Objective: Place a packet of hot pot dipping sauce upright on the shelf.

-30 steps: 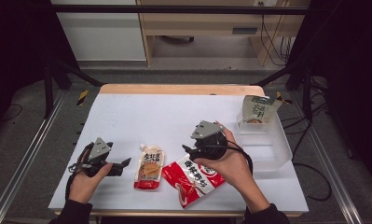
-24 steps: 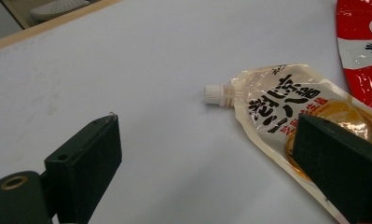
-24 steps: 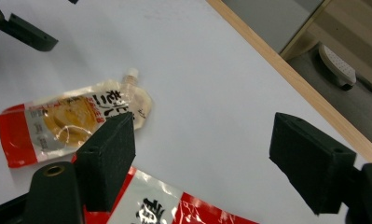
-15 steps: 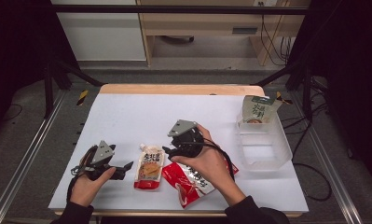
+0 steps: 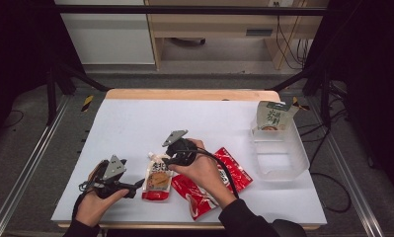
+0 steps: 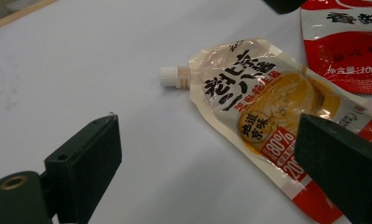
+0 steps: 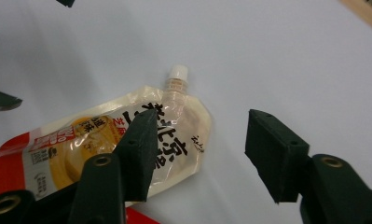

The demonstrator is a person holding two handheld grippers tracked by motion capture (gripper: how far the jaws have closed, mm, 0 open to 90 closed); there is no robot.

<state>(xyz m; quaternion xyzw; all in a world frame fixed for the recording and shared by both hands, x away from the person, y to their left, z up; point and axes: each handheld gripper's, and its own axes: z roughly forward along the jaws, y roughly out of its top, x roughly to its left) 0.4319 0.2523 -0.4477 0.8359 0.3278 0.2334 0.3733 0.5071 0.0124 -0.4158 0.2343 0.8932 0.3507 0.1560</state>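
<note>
Reaching for the spout pouch (image 5: 158,176), the right gripper (image 5: 171,157) hangs over its spout end, jaws partway apart and just closing in, 1 jaw above the pouch's upper corner and the other over bare bench (image 5: 135,123); nothing is pinched yet. The pouch lies flat near the front edge, cap (image 7: 179,71) pointing away from the person, touching the red packet (image 5: 212,185) on its right. The left gripper (image 5: 130,187) waits just left of the pouch, jaws wide and empty. The step looks like a pickup, probably bound for the clear bin (image 5: 288,163) where 1 pouch (image 5: 272,116) already stands. Next, the right gripper should drop lower, straddle the neck or top edge, then close.
</note>
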